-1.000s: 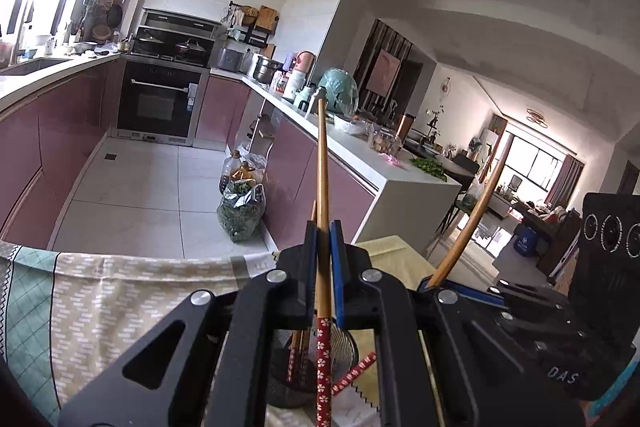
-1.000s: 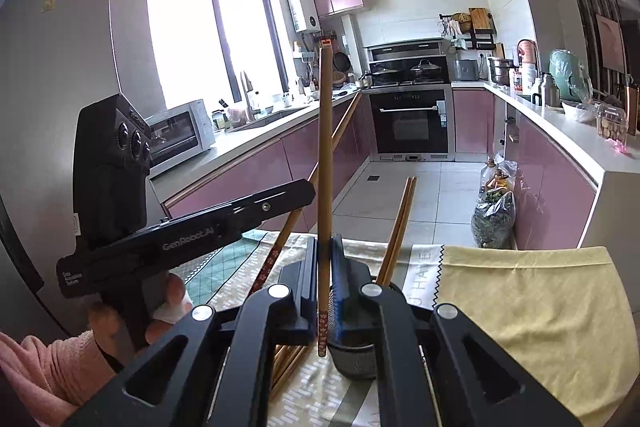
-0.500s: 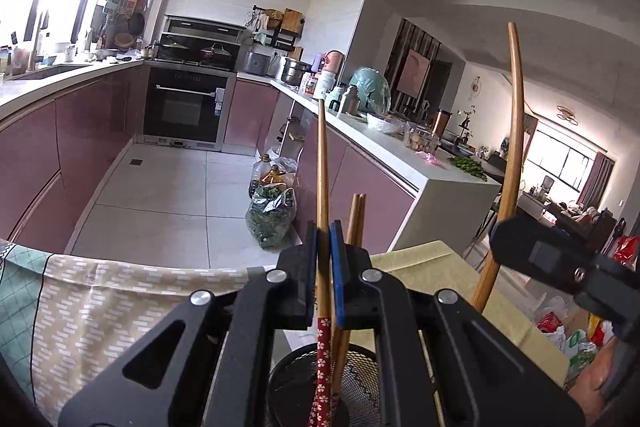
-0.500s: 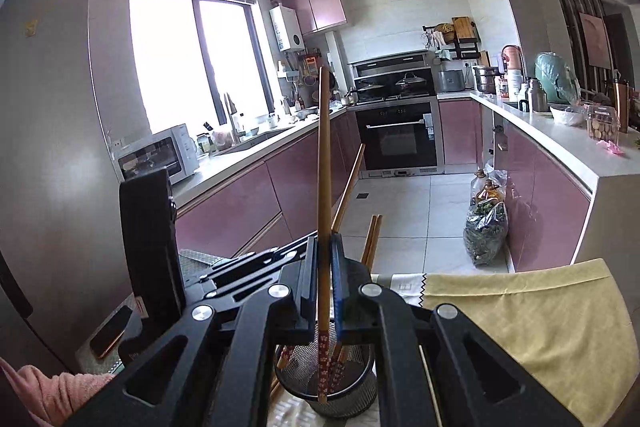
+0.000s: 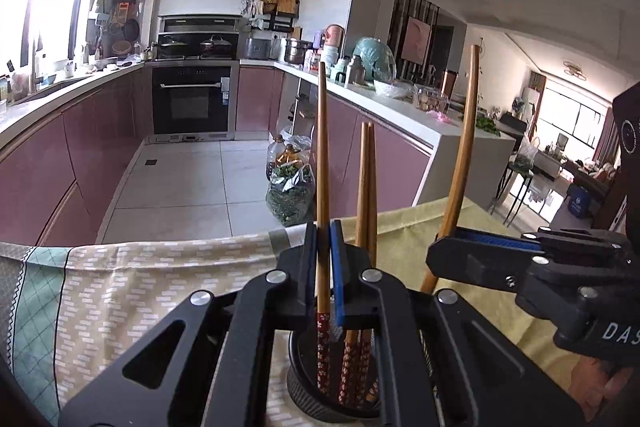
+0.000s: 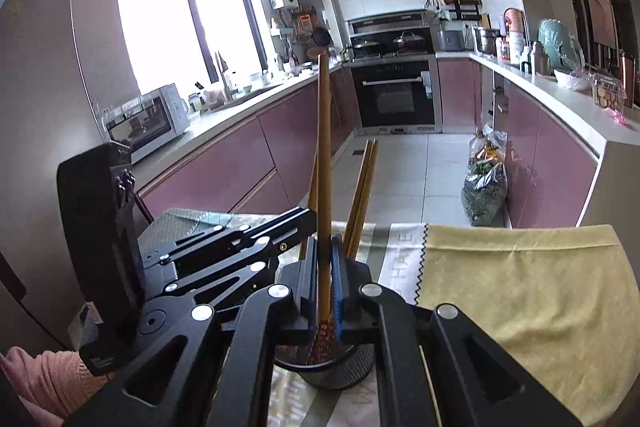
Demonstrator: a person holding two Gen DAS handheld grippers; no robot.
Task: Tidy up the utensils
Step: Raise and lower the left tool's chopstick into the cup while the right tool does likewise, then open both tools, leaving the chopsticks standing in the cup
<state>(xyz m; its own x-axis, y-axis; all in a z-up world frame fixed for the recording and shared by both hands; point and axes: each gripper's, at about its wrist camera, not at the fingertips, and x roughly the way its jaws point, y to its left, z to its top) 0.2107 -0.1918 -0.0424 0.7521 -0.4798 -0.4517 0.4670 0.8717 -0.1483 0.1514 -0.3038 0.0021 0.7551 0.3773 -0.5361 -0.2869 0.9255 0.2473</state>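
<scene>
Patterned cloth point(image 5: 120, 291) covers the table, yellow towel point(image 6: 540, 279) at 3 o'clock. Black mesh holder point(image 5: 316, 393) at 6 holds two chopsticks point(image 5: 366, 195). Left gripper point(image 5: 325, 259) clamps one chopstick point(image 5: 322, 155), decorated end inside holder. Right gripper point(image 6: 325, 275) pinches another chopstick point(image 6: 324, 147) over it.

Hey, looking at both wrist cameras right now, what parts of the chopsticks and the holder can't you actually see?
- Left wrist view: mesh holder base and front wall, hidden by the left gripper.
- Right wrist view: held chopstick lower tip, hidden inside the holder behind the right gripper.
- Both views: how many chopsticks stand in the holder; the jaws cover them.
</scene>
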